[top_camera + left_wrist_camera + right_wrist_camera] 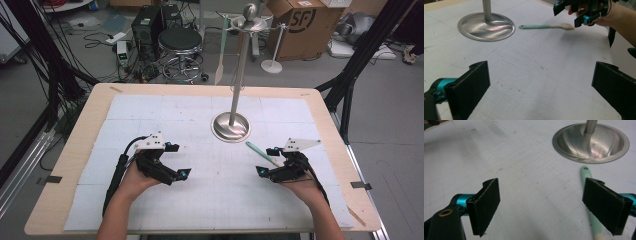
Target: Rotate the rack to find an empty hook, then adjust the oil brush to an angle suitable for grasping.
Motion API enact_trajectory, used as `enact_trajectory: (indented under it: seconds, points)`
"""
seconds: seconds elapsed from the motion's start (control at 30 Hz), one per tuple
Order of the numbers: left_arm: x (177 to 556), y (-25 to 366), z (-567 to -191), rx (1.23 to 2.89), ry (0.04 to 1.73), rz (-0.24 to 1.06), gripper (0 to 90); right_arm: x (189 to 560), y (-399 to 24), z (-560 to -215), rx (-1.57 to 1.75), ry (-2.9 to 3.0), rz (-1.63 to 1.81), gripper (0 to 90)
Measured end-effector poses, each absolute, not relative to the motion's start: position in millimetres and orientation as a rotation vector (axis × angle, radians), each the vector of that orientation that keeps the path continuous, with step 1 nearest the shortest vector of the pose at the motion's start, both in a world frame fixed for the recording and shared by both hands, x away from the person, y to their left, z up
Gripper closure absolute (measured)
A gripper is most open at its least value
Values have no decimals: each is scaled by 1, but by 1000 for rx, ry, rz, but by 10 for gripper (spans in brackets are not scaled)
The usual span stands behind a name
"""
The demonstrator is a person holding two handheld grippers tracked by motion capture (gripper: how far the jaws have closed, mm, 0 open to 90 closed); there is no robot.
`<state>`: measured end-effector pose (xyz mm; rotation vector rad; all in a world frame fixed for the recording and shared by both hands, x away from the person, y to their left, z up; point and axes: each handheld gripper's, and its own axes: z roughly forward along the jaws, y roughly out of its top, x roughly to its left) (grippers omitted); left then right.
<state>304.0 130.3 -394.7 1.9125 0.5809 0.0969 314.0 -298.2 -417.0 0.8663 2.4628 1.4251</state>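
Observation:
A mint-handled spatula (261,153) with a pale head lies flat on the white mat (210,200), just right of the steel stand's round base (231,127). My right gripper (265,161) hovers over its head end, jaws wide and nothing between the pads. In the right gripper view the spatula handle (584,173) runs behind the right-hand jaw of my right gripper (541,207). My left gripper (179,160) is open over bare mat at the left. The left gripper view has my left gripper (541,82), the spatula (544,26), the base (486,26) and my right gripper (571,13).
The stand's pole (241,70) rises from the base to a top rack where a pale utensil (219,55) hangs. The mat covers a wooden table (75,150). Beyond the far edge are a stool (180,42), a computer case (147,25) and cardboard boxes (300,22).

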Motion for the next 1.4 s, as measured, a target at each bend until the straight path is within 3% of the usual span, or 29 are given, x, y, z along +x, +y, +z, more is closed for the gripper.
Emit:
enact_trajectory:
  seconds: [0.9,1.2,1.4]
  points:
    - [303,129,-393,1904,573,91,22,344,-307,-432,1031,2433,1303,168]
    - [304,129,-394,1913,573,89,22,355,-312,-440,1081,2453,1151,339]
    - [303,128,-395,1914,573,85,22,353,-312,-442,1082,2484,1027,551]
